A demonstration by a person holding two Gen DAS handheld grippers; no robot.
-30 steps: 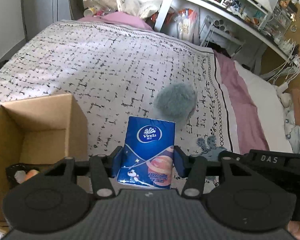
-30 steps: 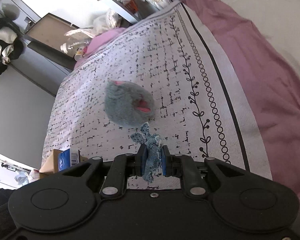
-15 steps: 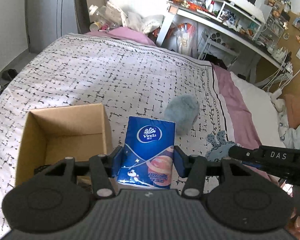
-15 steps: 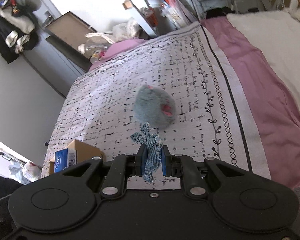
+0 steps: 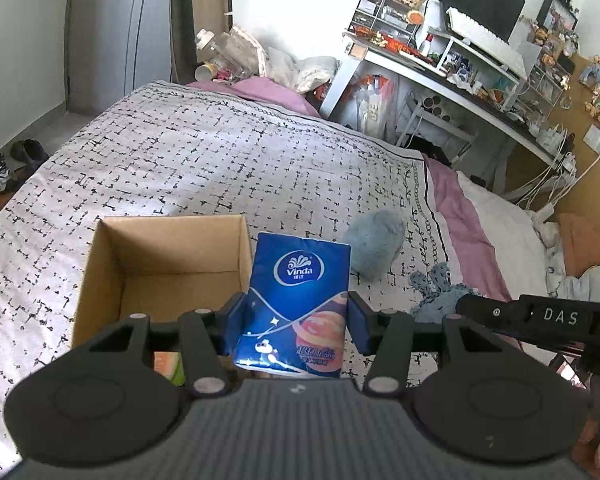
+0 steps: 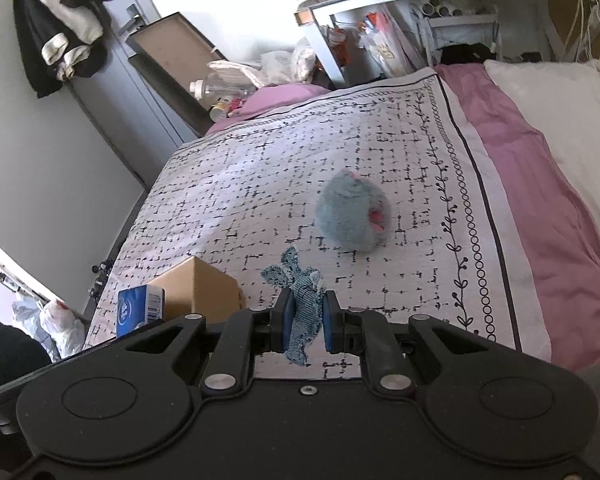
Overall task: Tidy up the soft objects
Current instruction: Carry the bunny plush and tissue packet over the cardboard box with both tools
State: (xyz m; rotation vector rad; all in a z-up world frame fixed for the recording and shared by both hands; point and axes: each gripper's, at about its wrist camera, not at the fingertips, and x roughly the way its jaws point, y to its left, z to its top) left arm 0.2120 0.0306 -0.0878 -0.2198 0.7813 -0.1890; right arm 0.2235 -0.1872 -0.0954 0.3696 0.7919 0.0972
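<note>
Clamping glossy rectangular tissue pack (image 5: 298,300); frayed denim scrap (image 6: 302,312).

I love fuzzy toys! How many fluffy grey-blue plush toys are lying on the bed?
1: the grey-blue plush toy lies on the patterned blanket, beyond the cardboard box. More may be hidden inside the box.

Glossy plastic tissue pack (image 5: 296,300), matt cardboard box (image 5: 164,256), possibly frayed denim scrap (image 6: 302,308)
</note>
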